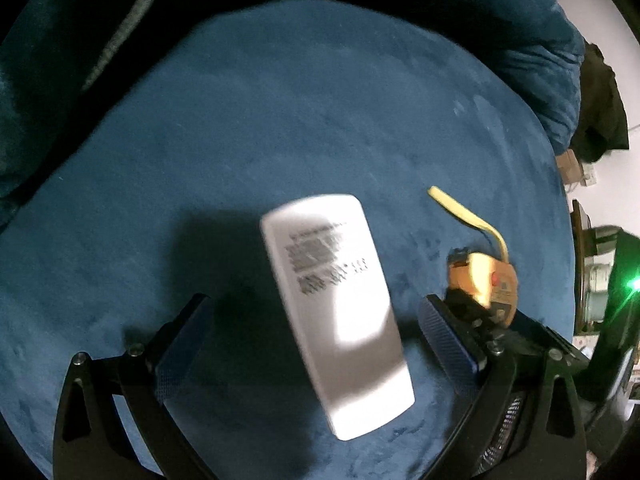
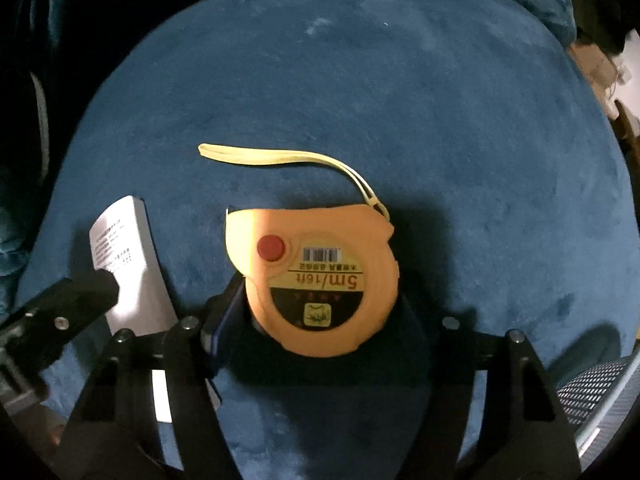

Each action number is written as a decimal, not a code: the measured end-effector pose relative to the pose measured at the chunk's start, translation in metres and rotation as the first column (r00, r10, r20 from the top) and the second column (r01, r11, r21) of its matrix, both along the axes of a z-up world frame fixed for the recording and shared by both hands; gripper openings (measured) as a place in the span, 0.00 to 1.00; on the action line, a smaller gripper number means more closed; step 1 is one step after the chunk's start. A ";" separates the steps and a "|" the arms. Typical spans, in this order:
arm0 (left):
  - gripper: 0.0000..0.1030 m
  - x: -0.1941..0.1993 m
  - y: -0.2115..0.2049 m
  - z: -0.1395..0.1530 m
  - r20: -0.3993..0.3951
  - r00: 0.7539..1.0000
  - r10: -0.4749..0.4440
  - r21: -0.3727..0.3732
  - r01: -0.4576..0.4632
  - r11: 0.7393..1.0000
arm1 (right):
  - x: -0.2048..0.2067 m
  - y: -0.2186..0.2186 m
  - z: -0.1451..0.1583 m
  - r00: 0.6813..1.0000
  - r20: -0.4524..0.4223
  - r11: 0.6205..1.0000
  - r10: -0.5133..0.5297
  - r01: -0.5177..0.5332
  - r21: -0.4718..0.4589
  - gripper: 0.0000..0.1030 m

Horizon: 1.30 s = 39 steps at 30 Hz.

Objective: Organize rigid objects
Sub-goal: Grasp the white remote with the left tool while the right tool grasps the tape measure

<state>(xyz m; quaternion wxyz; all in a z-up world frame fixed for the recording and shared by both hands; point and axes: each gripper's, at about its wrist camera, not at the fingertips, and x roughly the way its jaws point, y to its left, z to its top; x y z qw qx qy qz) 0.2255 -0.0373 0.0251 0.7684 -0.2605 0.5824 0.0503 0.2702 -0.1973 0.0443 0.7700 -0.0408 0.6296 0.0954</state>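
A round surface covered in deep blue velvety fabric fills both wrist views, dark cushions of the same blue behind it.

On it lies a white, flat, rounded-corner plastic remote-like device, printed side up with blurred grey text, its long axis running toward the camera. It lies between the spread fingers of the left tongs, whose blue textured pads stand clear of both its long edges, open around it and not gripping. In the right wrist view the same white device shows at the left, one black finger of the left tongs crossing over it.

Just beside the white device sits an orange plastic tape measure with a red round button and a black-and-yellow "5m/16ft" label, flat on the blue fabric. The right tongs bracket its near end; the left blue pad touches or nearly touches the case, the right pad is lost in shadow, so a firm clamp cannot be told.

A pale yellow wrist strap trails from the tape measure across the fabric.
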 end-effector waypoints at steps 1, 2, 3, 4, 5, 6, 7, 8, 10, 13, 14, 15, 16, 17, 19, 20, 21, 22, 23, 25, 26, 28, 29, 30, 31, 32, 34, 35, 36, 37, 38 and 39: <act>0.99 0.001 -0.006 -0.002 -0.005 1.000 -0.009 -0.001 0.009 1.000 | 0.002 -0.009 0.002 0.999 -0.011 0.999 -0.037 0.037 0.017 0.67; 0.99 0.004 -0.012 -0.005 -0.013 1.000 -0.018 0.000 0.018 1.000 | 0.003 -0.021 0.004 0.995 -0.026 0.995 -0.092 0.093 0.040 0.67; 0.99 0.005 -0.018 -0.008 -0.026 0.999 -0.026 0.010 0.026 1.000 | 0.003 -0.031 0.005 0.991 -0.037 0.990 -0.127 0.129 0.056 0.67; 0.99 0.007 -0.024 -0.011 -0.044 0.998 -0.034 0.027 0.036 0.999 | 0.005 -0.038 0.004 0.989 -0.044 0.987 -0.142 0.144 0.068 0.67; 0.98 0.011 -0.031 -0.015 -0.063 0.997 -0.046 0.058 0.050 0.997 | 0.004 -0.043 0.003 0.987 -0.053 0.985 -0.152 0.155 0.077 0.67; 0.98 0.012 -0.033 -0.017 -0.073 0.996 -0.052 0.080 0.058 0.995 | 0.004 -0.045 0.002 0.986 -0.059 0.984 -0.155 0.159 0.078 0.67; 0.98 0.014 -0.035 -0.021 -0.081 0.995 -0.059 0.097 0.067 0.993 | 0.003 -0.044 0.001 0.986 -0.061 0.985 -0.153 0.157 0.077 0.67; 0.96 0.014 -0.036 -0.022 -0.083 0.994 -0.069 0.106 0.078 0.991 | 0.004 -0.042 0.001 0.985 -0.063 0.983 -0.161 0.165 0.079 0.68; 0.86 0.013 -0.039 -0.020 -0.075 0.992 -0.102 0.153 0.113 0.982 | 0.013 -0.037 0.005 0.983 -0.067 0.980 -0.172 0.177 0.085 0.69; 0.72 0.009 -0.040 -0.015 -0.043 0.984 -0.175 0.156 0.179 0.971 | 0.020 -0.037 0.006 0.985 -0.057 0.985 -0.160 0.163 0.051 0.71; 0.71 0.008 -0.040 -0.014 -0.041 0.981 -0.189 0.156 0.193 0.969 | 0.020 -0.031 0.004 0.987 -0.051 0.987 -0.152 0.154 0.037 0.72; 0.70 0.008 -0.039 -0.012 -0.040 0.978 -0.203 0.150 0.207 0.967 | 0.018 -0.023 0.002 0.990 -0.037 0.990 -0.137 0.138 0.015 0.72; 0.68 0.007 -0.038 -0.011 -0.037 0.977 -0.211 0.139 0.214 0.967 | 0.012 -0.028 0.002 0.992 -0.023 0.992 -0.124 0.124 -0.001 0.70; 0.67 0.006 -0.035 -0.010 -0.035 0.976 -0.213 0.131 0.216 0.968 | 0.010 -0.025 0.004 0.995 -0.007 0.995 -0.101 0.100 -0.026 0.68; 0.66 0.004 -0.028 -0.006 -0.027 0.977 -0.210 0.112 0.212 0.971 | 0.008 -0.023 0.009 0.997 0.005 0.996 -0.082 0.082 -0.028 0.68; 0.65 0.002 -0.026 -0.004 -0.022 0.978 -0.208 0.109 0.209 0.972 | 0.004 -0.021 0.013 0.996 0.004 0.996 -0.084 0.084 -0.014 0.68; 0.65 0.000 -0.024 -0.002 -0.018 0.978 -0.206 0.109 0.207 0.972 | -0.001 -0.019 0.019 0.996 0.005 0.996 -0.084 0.084 0.004 0.68; 0.64 -0.004 -0.021 0.002 -0.012 0.978 -0.206 0.108 0.207 0.972 | -0.005 -0.012 0.022 0.997 0.008 0.996 -0.083 0.083 0.014 0.68; 0.64 -0.004 -0.021 0.004 -0.008 0.978 -0.207 0.106 0.207 0.973 | -0.009 -0.015 0.030 0.997 0.014 0.996 -0.080 0.080 0.025 0.68; 0.64 -0.009 -0.022 0.011 0.003 0.977 -0.213 0.108 0.212 0.971 | -0.013 -0.024 0.044 0.997 0.020 0.996 -0.079 0.078 0.047 0.68; 0.64 -0.009 -0.022 0.015 0.007 0.977 -0.214 0.108 0.212 0.971 | -0.019 -0.023 0.048 0.997 0.017 0.995 -0.080 0.079 0.057 0.68; 0.64 -0.014 -0.022 0.021 0.017 0.977 -0.213 0.110 0.210 0.971 | -0.021 -0.025 0.052 0.997 0.012 0.994 -0.082 0.080 0.072 0.68; 0.64 -0.017 -0.022 0.025 0.024 0.977 -0.212 0.111 0.208 0.972 | -0.023 -0.026 0.055 0.997 0.013 0.994 -0.081 0.080 0.073 0.68; 0.64 -0.016 -0.023 0.028 0.028 0.977 -0.211 0.112 0.207 0.972 | -0.025 -0.030 0.057 0.997 0.015 0.994 -0.081 0.080 0.073 0.68; 0.64 -0.018 -0.023 0.031 0.032 0.977 -0.209 0.113 0.205 0.972 | -0.027 -0.034 0.060 0.997 0.017 0.994 -0.082 0.080 0.076 0.68; 0.64 -0.019 -0.023 0.035 0.038 0.978 -0.207 0.114 0.202 0.973 | -0.031 -0.038 0.063 0.996 0.019 0.993 -0.083 0.081 0.082 0.68; 0.64 -0.023 -0.022 0.041 0.046 0.978 -0.203 0.115 0.197 0.974 | -0.050 -0.050 0.070 0.996 0.026 0.992 -0.087 0.084 0.093 0.68; 0.64 -0.024 -0.022 0.045 0.051 0.978 -0.203 0.115 0.196 0.974 | -0.055 -0.053 0.074 0.995 0.033 0.991 -0.090 0.086 0.101 0.68; 0.64 -0.025 -0.022 0.048 0.054 0.977 -0.204 0.116 0.197 0.974 | -0.063 -0.055 0.079 0.995 0.040 0.990 -0.095 0.090 0.110 0.68; 0.64 -0.027 -0.024 0.053 0.061 0.976 -0.208 0.119 0.200 0.973 | -0.070 -0.044 0.077 0.994 0.046 0.989 -0.100 0.094 0.118 0.68; 0.64 -0.028 -0.024 0.056 0.065 0.975 -0.212 0.120 0.203 0.972 | -0.070 -0.046 0.079 0.993 0.050 0.987 -0.104 0.097 0.125 0.68; 0.64 -0.031 -0.024 0.059 0.067 0.974 -0.215 0.120 0.206 0.971 | -0.077 -0.050 0.085 0.993 0.054 0.986 -0.108 0.100 0.133 0.68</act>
